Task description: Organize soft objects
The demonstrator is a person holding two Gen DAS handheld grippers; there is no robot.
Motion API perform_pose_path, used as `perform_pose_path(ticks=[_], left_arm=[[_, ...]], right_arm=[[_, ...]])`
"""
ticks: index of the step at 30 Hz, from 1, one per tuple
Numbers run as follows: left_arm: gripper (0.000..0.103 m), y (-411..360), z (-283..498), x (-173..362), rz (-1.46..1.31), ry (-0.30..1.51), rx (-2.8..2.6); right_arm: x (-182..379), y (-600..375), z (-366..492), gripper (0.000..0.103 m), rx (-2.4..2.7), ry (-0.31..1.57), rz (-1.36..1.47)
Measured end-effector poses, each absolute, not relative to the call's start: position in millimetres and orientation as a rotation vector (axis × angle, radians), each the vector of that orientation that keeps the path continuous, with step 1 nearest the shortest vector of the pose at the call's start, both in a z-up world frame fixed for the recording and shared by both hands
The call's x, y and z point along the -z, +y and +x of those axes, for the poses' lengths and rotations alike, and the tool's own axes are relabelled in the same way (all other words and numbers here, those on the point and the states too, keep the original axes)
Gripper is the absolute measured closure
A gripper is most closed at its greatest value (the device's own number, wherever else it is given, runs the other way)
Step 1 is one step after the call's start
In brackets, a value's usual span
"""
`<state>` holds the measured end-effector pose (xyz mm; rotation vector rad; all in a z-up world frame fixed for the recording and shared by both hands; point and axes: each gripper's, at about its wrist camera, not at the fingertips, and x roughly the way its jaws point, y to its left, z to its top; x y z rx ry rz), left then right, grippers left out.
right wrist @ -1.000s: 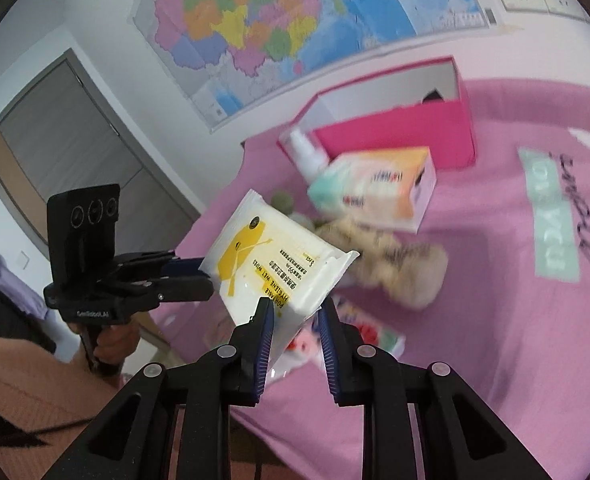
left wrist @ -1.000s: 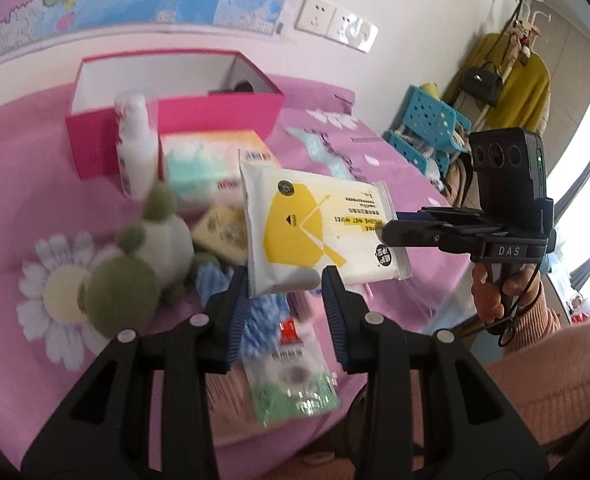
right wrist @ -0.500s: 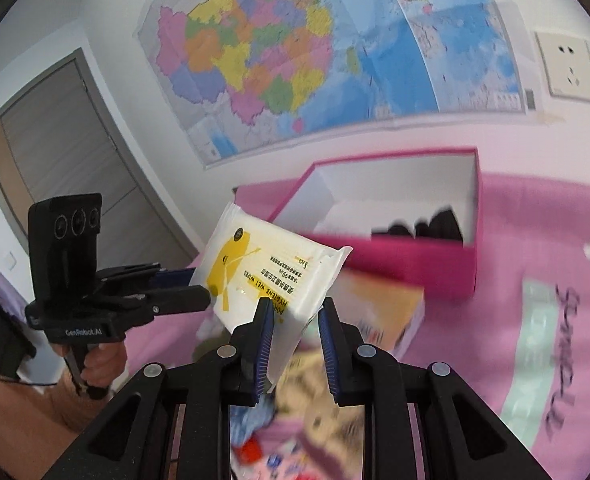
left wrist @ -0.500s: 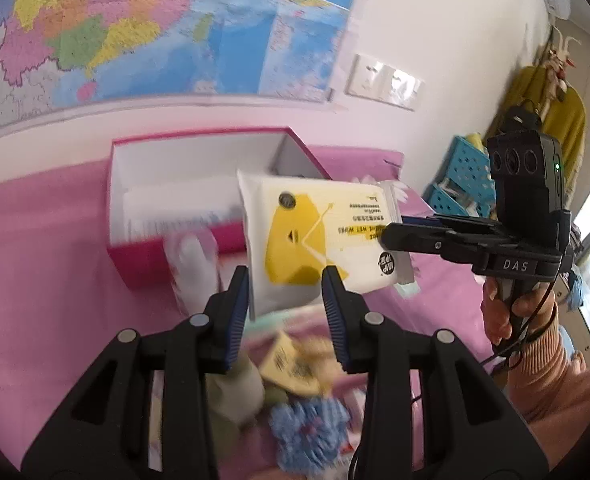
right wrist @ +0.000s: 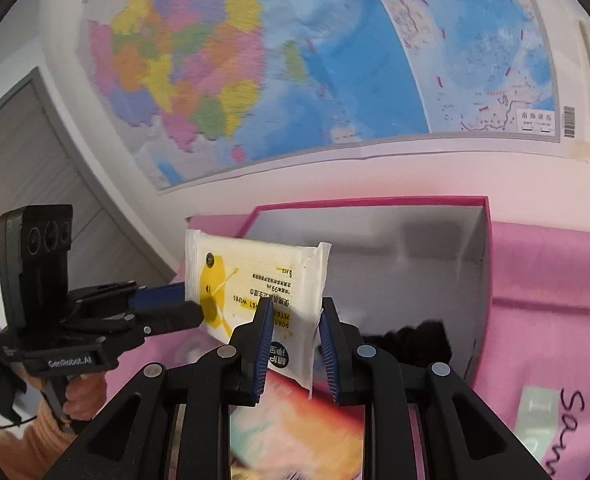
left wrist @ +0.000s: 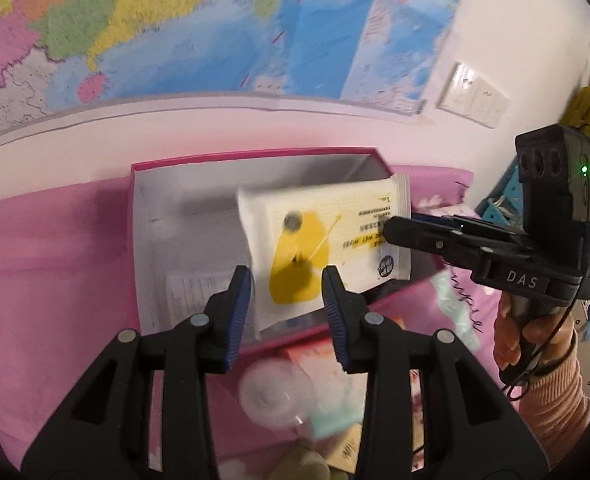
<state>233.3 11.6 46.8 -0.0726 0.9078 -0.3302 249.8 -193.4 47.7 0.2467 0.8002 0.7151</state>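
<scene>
The left gripper (left wrist: pixel 285 298) clamps the lower edge of a white and yellow wet wipes pack (left wrist: pixel 327 240), its blue-padded fingers (left wrist: pixel 239 312) pressing either side. The right gripper (left wrist: pixel 395 232) grips the pack's right end, held by a hand (left wrist: pixel 531 336) in a peach knit sleeve. The pack hangs over an open pink box (left wrist: pixel 135 240) with a white interior, standing on a pink cloth (left wrist: pixel 47 264). A paper sheet (left wrist: pixel 191 296) lies inside the box. A coloured map (left wrist: pixel 215 28) covers the wall behind. Blurred items lie below.

White-and-yellow wet-wipes pack (left wrist: pixel 327 236), held flat, apparently above open pink box (left wrist: pixel 143 240)
</scene>
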Motion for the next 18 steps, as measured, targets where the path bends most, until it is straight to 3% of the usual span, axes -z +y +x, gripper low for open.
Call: perform_pose_path(ticks=[9, 18], left_arm=[[0.064, 12.0, 267.0, -28.9, -0.076, 0.949, 0.245], [0.064, 25.3, 201.4, -61.2, -0.071, 0.781, 0.302]], right_arm=[[-23.6, -180.7, 301.4, 0.077, -0.577, 0.863, 0.275], [-30.8, -200.2, 260.8, 0.065, -0.650, 0.821, 0.290]])
